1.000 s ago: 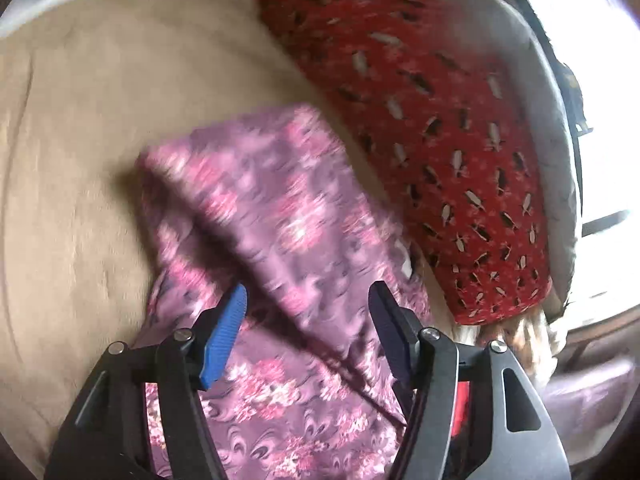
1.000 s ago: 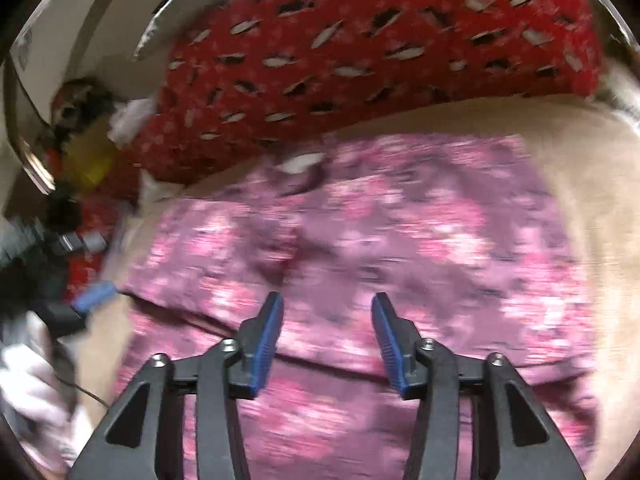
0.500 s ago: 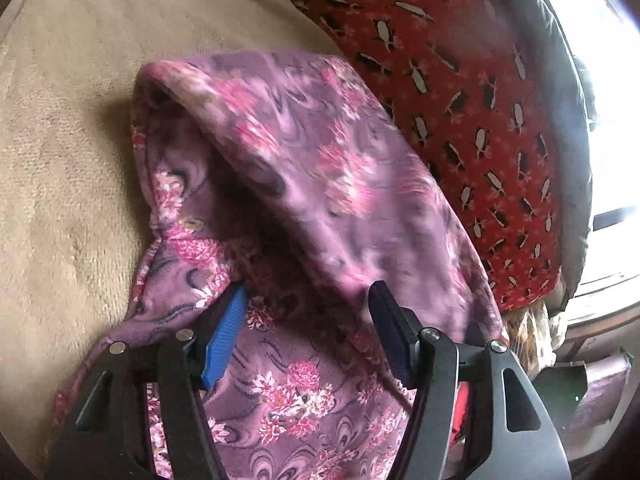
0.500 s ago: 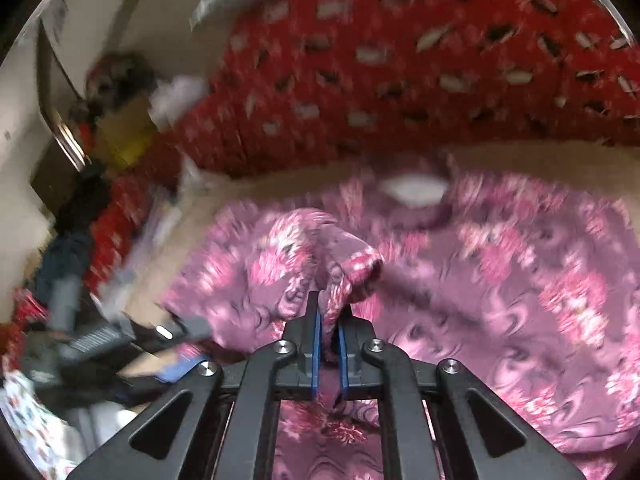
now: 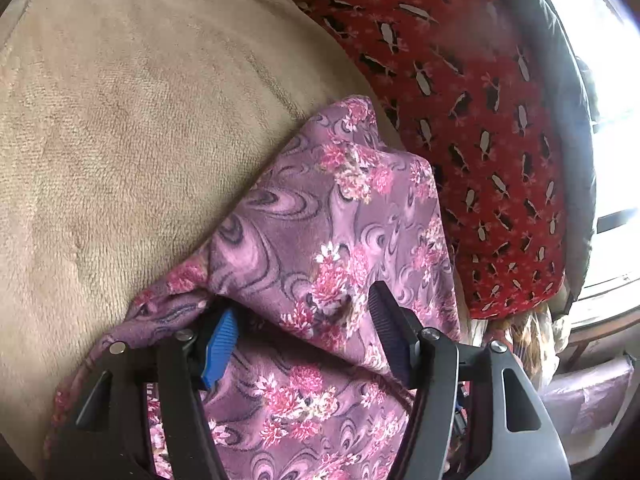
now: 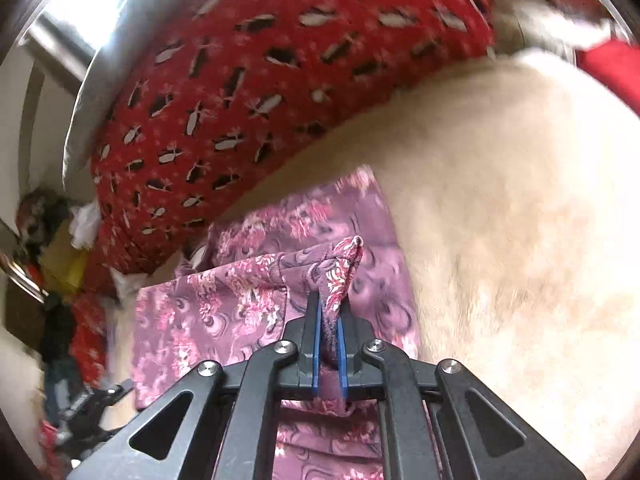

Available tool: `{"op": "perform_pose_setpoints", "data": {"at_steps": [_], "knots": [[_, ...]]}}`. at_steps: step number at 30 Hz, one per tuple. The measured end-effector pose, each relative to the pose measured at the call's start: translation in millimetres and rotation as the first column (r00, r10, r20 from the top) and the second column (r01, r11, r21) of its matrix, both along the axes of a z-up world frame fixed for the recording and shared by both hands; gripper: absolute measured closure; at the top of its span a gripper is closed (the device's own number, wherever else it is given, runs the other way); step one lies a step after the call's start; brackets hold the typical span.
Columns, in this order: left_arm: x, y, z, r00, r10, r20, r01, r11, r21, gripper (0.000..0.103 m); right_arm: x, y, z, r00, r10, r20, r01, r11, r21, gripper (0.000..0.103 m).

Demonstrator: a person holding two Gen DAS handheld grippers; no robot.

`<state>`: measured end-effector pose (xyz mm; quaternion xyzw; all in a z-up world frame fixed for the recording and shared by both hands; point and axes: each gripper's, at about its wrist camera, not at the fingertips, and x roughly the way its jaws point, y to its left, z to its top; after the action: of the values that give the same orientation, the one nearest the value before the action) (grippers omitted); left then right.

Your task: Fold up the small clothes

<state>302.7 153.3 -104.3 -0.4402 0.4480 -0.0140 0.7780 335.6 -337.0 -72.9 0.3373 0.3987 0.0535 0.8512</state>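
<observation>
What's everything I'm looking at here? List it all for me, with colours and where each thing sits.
Floral garment: one, purple with pink flowers, lying partly folded on the blanket.
Blanket: one, beige and fuzzy, under the garment.
Red cushion: one, red with black-and-white motifs, behind the garment.
Clutter pile: several items, mixed colours, too blurred to name, left edge of right view.
Left tool: one, black with blue pads, open over the garment.
Right tool: one, black with blue pads, pinching a garment fold.

Garment (image 5: 332, 240) on blanket (image 5: 120, 140), pillow (image 5: 460, 100) behind, touching garment's far edge
</observation>
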Motion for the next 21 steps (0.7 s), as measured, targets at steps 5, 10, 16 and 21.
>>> {"op": "perform_pose_setpoints", "data": {"at_steps": [5,10,16,21], "knots": [[1,-3,3,1.0,0.002,0.009,-0.002,1.0,0.028,0.042,6,8,-3,0.998,0.044,-0.037,-0.044,0.999,-0.003,0.093],[3,-5,6,0.998,0.026,-0.05,-0.019,0.991,0.134,0.07,-10,-8,30,0.992,0.013,0.128,-0.018,0.999,0.038,0.097],[-3,-8,9,0.994,0.04,-0.101,-0.02,0.98,0.198,0.076,-14,-3,5,0.991,0.076,-0.112,-0.09,0.989,-0.122,0.089],[-18,-31,21,0.998,-0.017,-0.056,0.026,0.987,0.158,0.076,-26,-9,55,0.994,-0.067,0.086,0.081,0.982,-0.17,0.077]]}}
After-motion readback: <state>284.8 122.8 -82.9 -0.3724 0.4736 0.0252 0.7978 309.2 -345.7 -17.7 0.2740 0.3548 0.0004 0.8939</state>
